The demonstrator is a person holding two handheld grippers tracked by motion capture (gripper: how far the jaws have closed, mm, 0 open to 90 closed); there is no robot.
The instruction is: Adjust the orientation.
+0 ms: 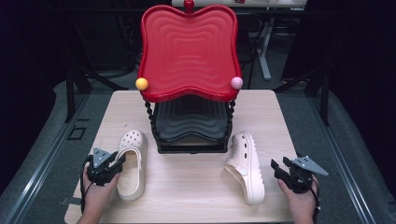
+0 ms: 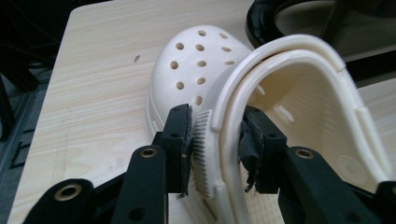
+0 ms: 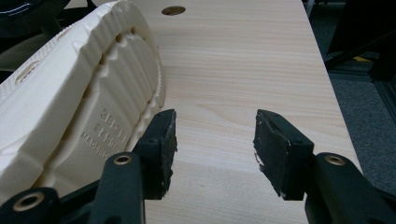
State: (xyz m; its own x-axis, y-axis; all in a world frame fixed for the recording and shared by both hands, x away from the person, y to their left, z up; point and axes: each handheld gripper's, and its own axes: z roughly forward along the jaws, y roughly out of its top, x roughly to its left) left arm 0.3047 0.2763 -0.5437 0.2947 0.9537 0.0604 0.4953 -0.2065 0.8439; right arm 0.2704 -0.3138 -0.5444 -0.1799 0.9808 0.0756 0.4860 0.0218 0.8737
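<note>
Landmark: the two-tier stand (image 1: 189, 93), at the far middle of the worktop (image 1: 196, 196), with a red top tray (image 1: 188, 51) over a black lower tray (image 1: 190, 122).
Left clog (image 1: 131, 163): cream, upright on its sole, in front of the stand and off its left corner, perforated toe toward the stand, heel toward the person.
Left gripper (image 1: 111, 165): at the heel end of the left clog, on the side away from the stand, held in the person's left hand (image 1: 98, 193).
Left fingers (image 2: 177, 140): one outside and one inside the clog's heel wall and folded-forward strap (image 2: 280, 60); they pinch that rim, pads touching it on both sides in the left gripper view.
Right clog (image 1: 245, 165): cream, tipped on its side in front of the stand's right corner, its ridged sole (image 3: 93, 93) facing the right gripper.
Right gripper (image 1: 280, 169): just beside the right clog, on the side away from the stand's middle, held in the right hand (image 1: 301, 203).
Right fingers (image 3: 161, 149): spread apart over bare worktop, nothing between them; the inner one sits just beside the sole's edge, and I cannot tell whether it touches.
</note>
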